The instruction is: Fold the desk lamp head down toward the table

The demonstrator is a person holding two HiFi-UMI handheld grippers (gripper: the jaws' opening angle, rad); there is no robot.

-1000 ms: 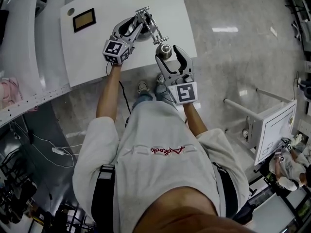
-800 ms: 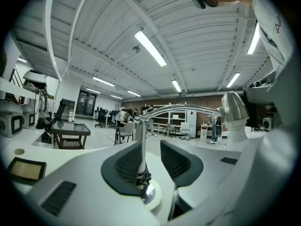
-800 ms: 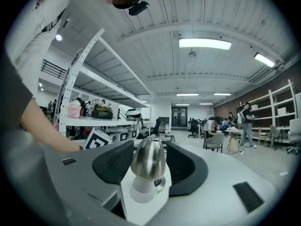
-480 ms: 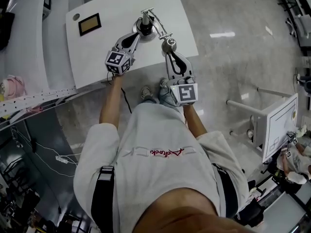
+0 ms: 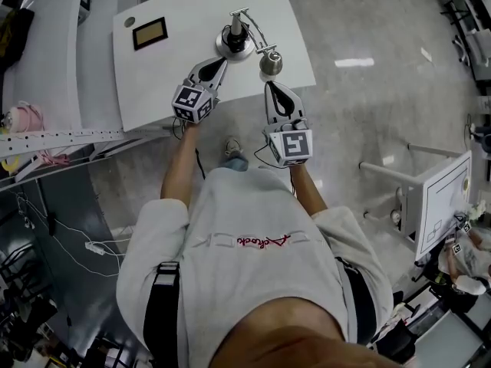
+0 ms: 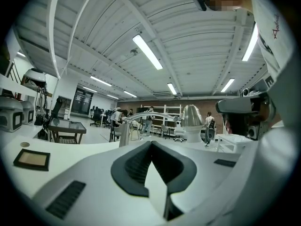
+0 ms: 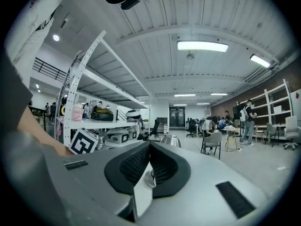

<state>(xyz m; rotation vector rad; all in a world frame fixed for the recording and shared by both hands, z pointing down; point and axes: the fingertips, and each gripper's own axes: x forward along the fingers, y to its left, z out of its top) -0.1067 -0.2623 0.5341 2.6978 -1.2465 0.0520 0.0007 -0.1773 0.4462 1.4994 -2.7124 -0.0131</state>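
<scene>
The silver desk lamp stands on the white table (image 5: 184,75): round base (image 5: 233,44), thin arm (image 5: 252,27), and cone-shaped head (image 5: 270,63) near the table's front edge. My left gripper (image 5: 222,63) is shut and empty, with its tips just short of the base. My right gripper (image 5: 271,85) is also shut and empty, just in front of the head. Both sets of jaws have just closed with nothing between them. Past the left gripper (image 6: 151,142), the left gripper view shows the lamp arm (image 6: 150,117) and head (image 6: 192,117). Beyond the right gripper (image 7: 149,144), the lamp head (image 7: 170,139) peeks out.
A dark-framed brown plaque (image 5: 149,33) lies at the table's far left, next to a small round hole (image 5: 129,21). A white shelf rail (image 5: 54,140) with a pink object (image 5: 23,117) runs along the left. A white stand (image 5: 441,198) is on the floor to the right.
Both grippers were open at the lamp, the right one around its head. They have closed and drawn back a little toward the person, clear of the lamp.
</scene>
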